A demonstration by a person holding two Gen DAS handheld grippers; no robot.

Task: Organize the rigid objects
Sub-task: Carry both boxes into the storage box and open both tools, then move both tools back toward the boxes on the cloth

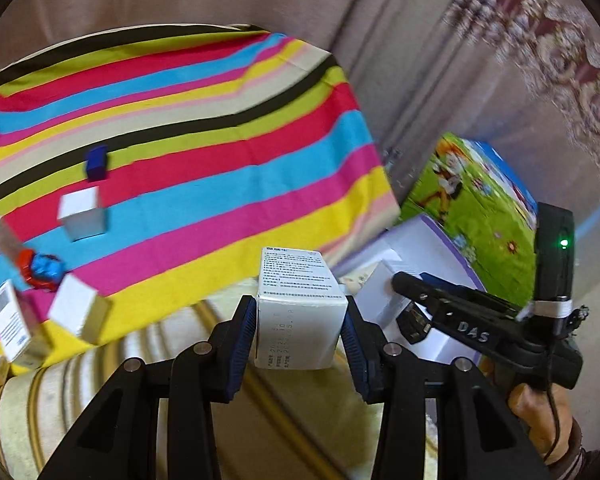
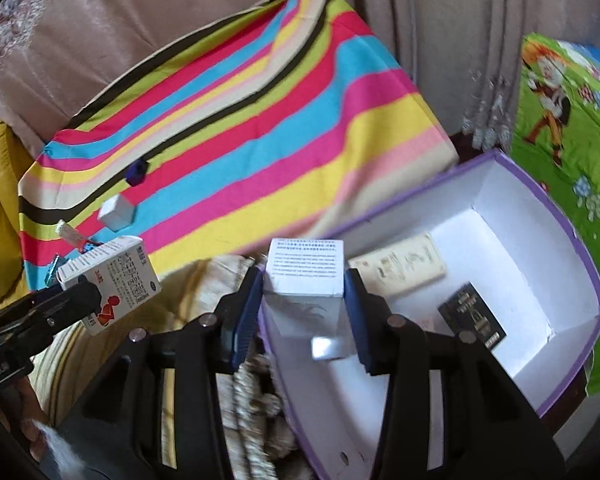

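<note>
Left wrist view: striped cloth [image 1: 204,152] in red, blue, yellow, pink and green spread over a raised surface, brownish curtain [image 1: 440,60] behind. On the cloth, a blue block [image 1: 97,163], a white cube [image 1: 82,214], a red and blue toy [image 1: 43,270] and several small cartons at the left edge. Left gripper [image 1: 300,320] clamped narrow on a white printed carton [image 1: 300,304], held above pale striped upholstery [image 1: 284,412]. To the right, part of the right gripper [image 1: 480,320] in a hand [image 1: 540,420], a green cartoon-printed box [image 1: 484,208] beyond.

Right wrist view: same cloth, plus an open purple-rimmed box [image 2: 572,236] with white inside, holding a cream carton [image 2: 400,270] and a black packet [image 2: 472,316]. Right gripper [image 2: 304,304] pressed onto a white carton [image 2: 304,272] over the box's near wall. Left gripper's carton seen from the side, red figure printed.
</note>
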